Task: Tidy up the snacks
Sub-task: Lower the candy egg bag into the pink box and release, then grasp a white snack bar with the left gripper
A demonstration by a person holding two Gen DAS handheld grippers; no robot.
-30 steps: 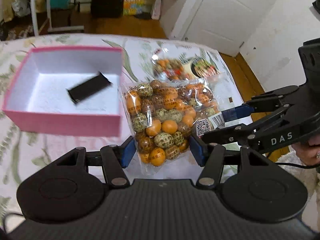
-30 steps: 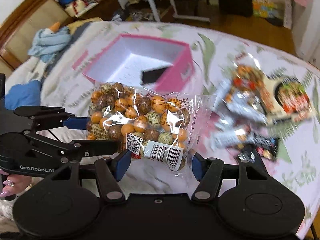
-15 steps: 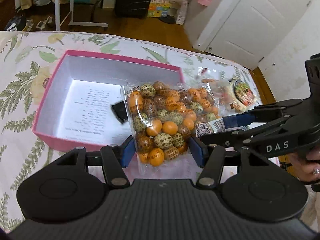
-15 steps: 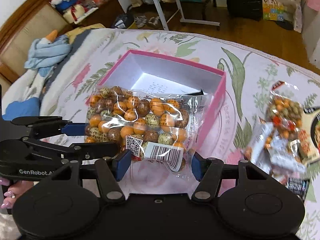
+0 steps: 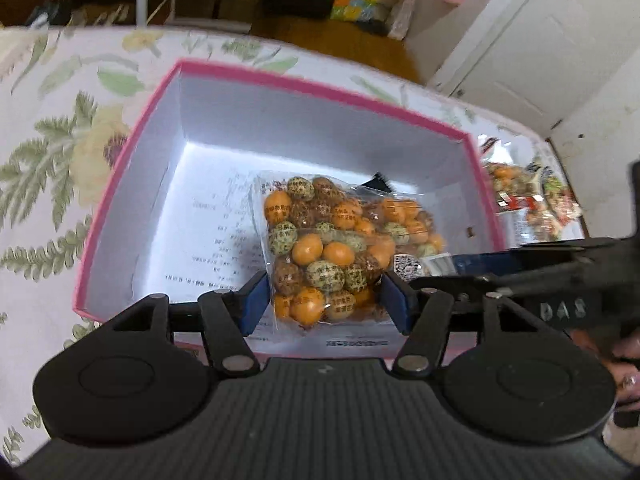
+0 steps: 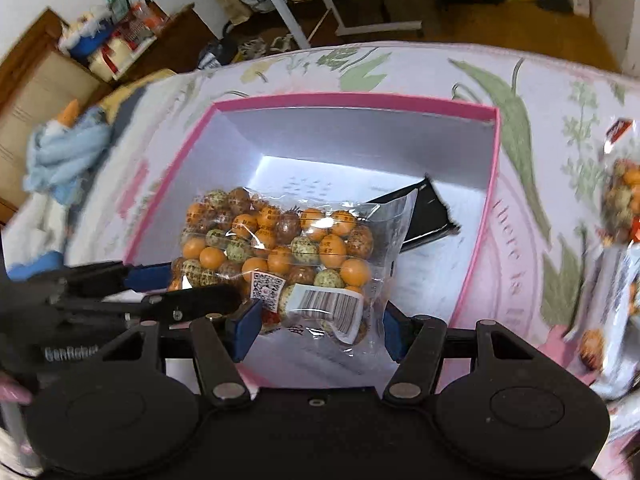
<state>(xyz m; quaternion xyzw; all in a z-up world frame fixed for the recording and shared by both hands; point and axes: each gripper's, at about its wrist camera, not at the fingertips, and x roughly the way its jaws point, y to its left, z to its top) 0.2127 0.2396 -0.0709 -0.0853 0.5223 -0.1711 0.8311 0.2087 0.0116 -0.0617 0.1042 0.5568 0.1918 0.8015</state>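
Clear candy bag [image 5: 340,248] clamped by left hand-held gripper [image 5: 324,300] and right hand-held gripper [image 6: 316,330] over pink box [image 5: 132,152]; lower level, release together.

— What can't you make out from the left wrist?

— Your candy bag [image 5: 340,248] covers most of the black packet [image 5: 380,181] in the box [image 5: 132,128]; only a corner shows. The snack pile [image 5: 532,200] far right is smeared, labels unreadable. The right gripper [image 5: 440,276] blurs where it meets the bag, so its grip is unclear.

— And from the right wrist?

— The pile [image 6: 624,240] runs off the right edge. Your left gripper [image 6: 192,284] hides the bag's [image 6: 280,248] left end, and its grip is unclear. The box's near wall sits behind your fingers [image 6: 246,324].
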